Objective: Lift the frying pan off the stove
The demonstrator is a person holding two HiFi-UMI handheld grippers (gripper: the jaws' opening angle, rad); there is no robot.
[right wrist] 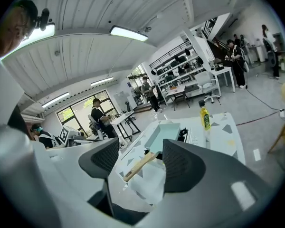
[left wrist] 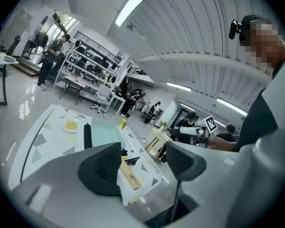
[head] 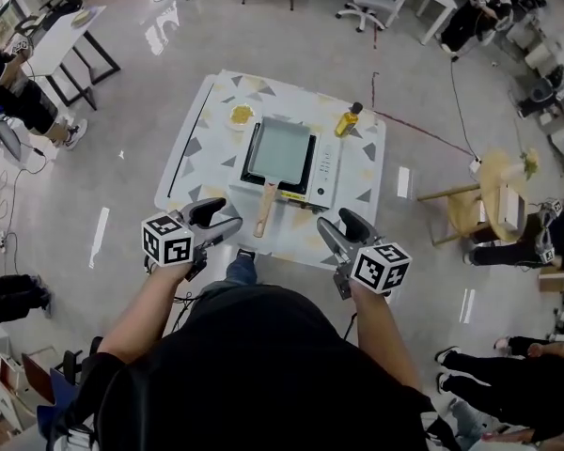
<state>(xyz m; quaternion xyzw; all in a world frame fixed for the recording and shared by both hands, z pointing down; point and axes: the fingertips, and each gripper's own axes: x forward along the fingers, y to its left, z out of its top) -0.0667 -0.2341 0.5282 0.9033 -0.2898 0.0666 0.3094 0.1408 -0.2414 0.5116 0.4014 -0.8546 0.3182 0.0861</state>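
Fingers (left wrist: 100,169) on the left gripper (left wrist: 141,163), how do they stand?

Spread wide, with nothing held between them. The right gripper (right wrist: 141,161) is the same: its two pads are well apart and it grips nothing. Both hang in the air over the near edge of the table (head: 203,111), touching nothing.

And the frying pan?

The frying pan (head: 278,148) sits flat on the stove (head: 325,163), about the middle of the table. It is rectangular and pale green inside. Its wooden handle (head: 262,210) sticks out past the stove's front edge toward the person and lies between the two grippers, nearer the left one. Neither gripper touches it. From the right gripper's own view the handle shows through the gap between the pads, but farther off, not inside them.

What else is around it?

A small plate (head: 241,116) with something yellow on it lies just beyond the stove's far left corner. A yellow bottle (head: 348,118) stands upright near the far right corner. Both are on the far side of the stove from the grippers, so on the near side only the handle juts out.

Off the table?

A wooden stool (head: 496,188) stands on the floor to the right, well apart. People sit along the edges of the room.
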